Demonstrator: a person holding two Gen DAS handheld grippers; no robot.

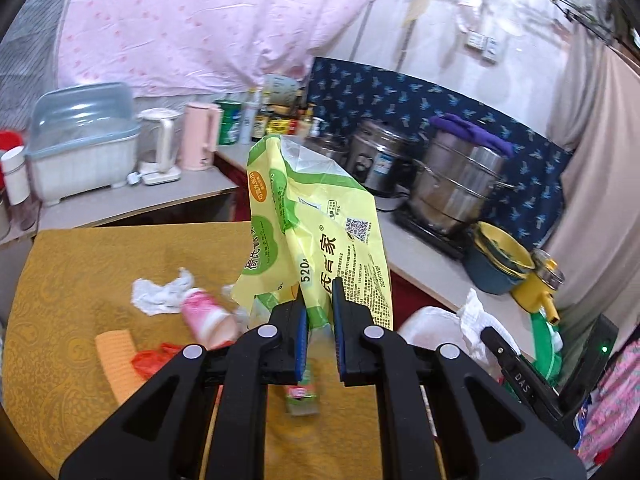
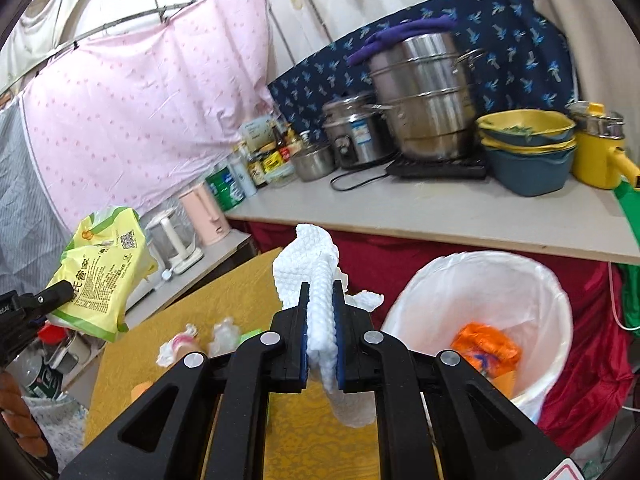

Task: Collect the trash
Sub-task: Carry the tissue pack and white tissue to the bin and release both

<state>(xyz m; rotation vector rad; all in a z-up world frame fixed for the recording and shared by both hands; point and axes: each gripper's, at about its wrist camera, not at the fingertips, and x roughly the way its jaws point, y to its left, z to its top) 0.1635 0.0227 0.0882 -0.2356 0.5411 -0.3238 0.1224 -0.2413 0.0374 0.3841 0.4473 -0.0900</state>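
Note:
My left gripper (image 1: 319, 300) is shut on a yellow-green plastic bag (image 1: 320, 216) and holds it up above the yellow-clothed table (image 1: 72, 280). The bag also shows at the left of the right wrist view (image 2: 102, 276). My right gripper (image 2: 321, 300) is shut on a white paper towel (image 2: 310, 260), held above the table's far edge, left of the white-lined trash bin (image 2: 480, 280). An orange wrapper (image 2: 486, 346) lies in the bin. On the table lie a crumpled tissue (image 1: 160, 292), a pink bottle (image 1: 206, 318), an orange cloth (image 1: 118, 354) and a red wrapper (image 1: 150, 360).
A counter (image 2: 400, 216) behind the bin holds steel pots (image 2: 420, 100), stacked basins (image 2: 528, 148) and a yellow pot (image 2: 598, 152). A lower shelf (image 1: 140, 196) holds a dish box (image 1: 80, 140) and kettles (image 1: 160, 144). A pink sheet (image 1: 200, 20) hangs behind.

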